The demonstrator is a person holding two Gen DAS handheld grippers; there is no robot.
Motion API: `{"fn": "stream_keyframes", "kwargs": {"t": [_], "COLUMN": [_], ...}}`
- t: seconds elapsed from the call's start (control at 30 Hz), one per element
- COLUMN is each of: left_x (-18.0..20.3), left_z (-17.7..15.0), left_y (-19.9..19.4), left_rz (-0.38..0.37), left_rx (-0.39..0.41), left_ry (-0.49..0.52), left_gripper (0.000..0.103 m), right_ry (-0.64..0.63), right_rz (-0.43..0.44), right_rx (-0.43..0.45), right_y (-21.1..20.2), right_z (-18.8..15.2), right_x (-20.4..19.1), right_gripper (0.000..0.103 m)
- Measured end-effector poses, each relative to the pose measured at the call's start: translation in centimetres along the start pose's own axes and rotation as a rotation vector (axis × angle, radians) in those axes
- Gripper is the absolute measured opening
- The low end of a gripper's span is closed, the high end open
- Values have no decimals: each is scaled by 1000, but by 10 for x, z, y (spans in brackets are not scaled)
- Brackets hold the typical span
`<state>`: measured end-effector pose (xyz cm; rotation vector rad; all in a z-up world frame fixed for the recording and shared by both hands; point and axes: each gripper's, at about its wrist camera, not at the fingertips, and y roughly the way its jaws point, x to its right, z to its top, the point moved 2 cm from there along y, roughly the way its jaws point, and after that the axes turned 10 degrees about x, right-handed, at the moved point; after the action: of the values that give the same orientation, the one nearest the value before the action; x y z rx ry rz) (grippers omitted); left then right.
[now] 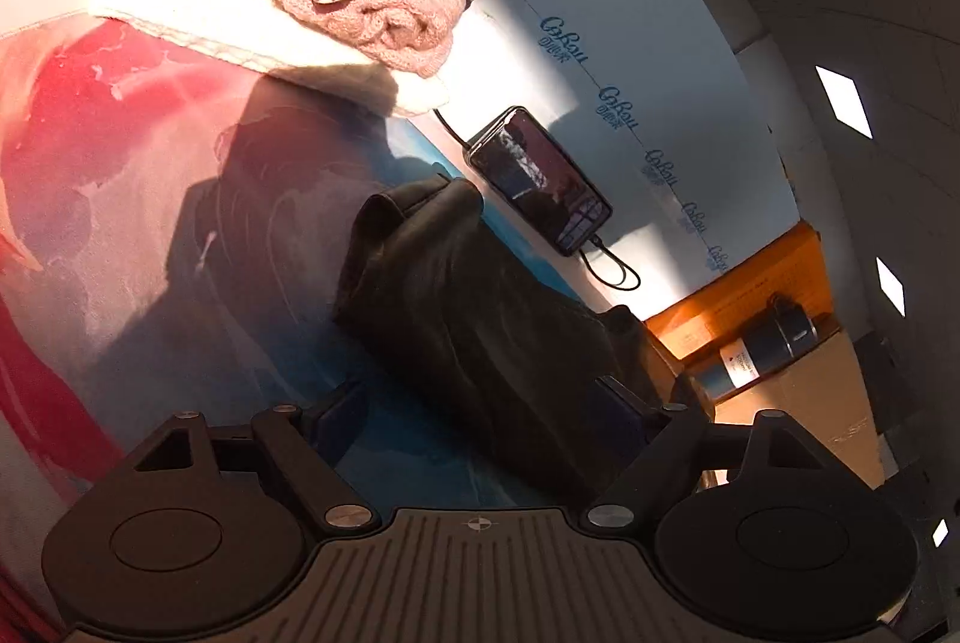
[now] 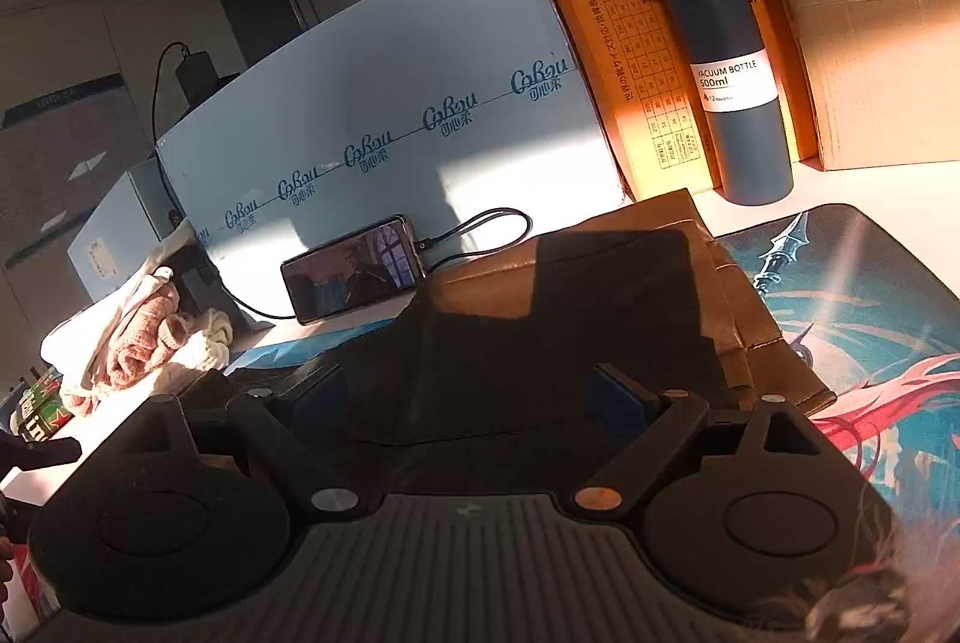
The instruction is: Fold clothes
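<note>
Brown garment mid-fold at the desk mat's back edge, both grippers spread wide.
The desk mat (image 2: 870, 295) carries the brown garment (image 2: 630, 295) near its back edge; I judge its folded edges should be squared before pressing. The right gripper (image 2: 474, 391) and left gripper (image 1: 480, 397) both hover low over it, jaws apart, gripping nothing.

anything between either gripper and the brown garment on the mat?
Nothing visible. The brown garment lies on the printed mat directly ahead of the open right gripper, and between the fingers of the open left gripper. The phone, vacuum bottle and pile of clothes sit off to the sides.
</note>
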<state>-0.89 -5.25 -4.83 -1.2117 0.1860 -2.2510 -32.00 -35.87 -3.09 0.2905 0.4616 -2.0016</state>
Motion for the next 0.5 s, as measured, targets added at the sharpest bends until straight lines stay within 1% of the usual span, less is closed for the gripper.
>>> {"fn": "stream_keyframes", "kwargs": {"t": [0.07, 0.1, 0.17, 0.3, 0.4, 0.43, 0.47, 0.5], "left_x": [6, 9, 13, 22, 29, 31, 33, 32], "left_z": [3, 4, 7, 10, 8, 7, 6, 4], "left_y": [9, 16, 30, 56, 67, 68, 69, 70], "left_rz": [2, 3, -12, -44, -29, -14, -1, 0], "left_rx": [8, 12, 26, 27, 46, 54, 56, 38], "left_ry": [20, 27, 28, 38, 66, 81, 96, 109], "left_gripper": [88, 89, 93, 94, 93, 90, 73, 57], "right_ry": [-2, 3, 24, 74, 85, 85, 86, 88], "right_rz": [4, 5, 5, 2, 2, 3, 3, 4], "right_rx": [-16, -27, -50, -87, -93, -93, -93, -93], "right_y": [2, 4, 7, 10, 11, 11, 10, 10], "right_z": [-2, -3, -5, -9, -10, -10, -10, -10], "right_x": [-1, 0, 4, 12, 13, 13, 13, 13], "right_gripper": [88, 88, 88, 88, 88, 88, 88, 88]}}
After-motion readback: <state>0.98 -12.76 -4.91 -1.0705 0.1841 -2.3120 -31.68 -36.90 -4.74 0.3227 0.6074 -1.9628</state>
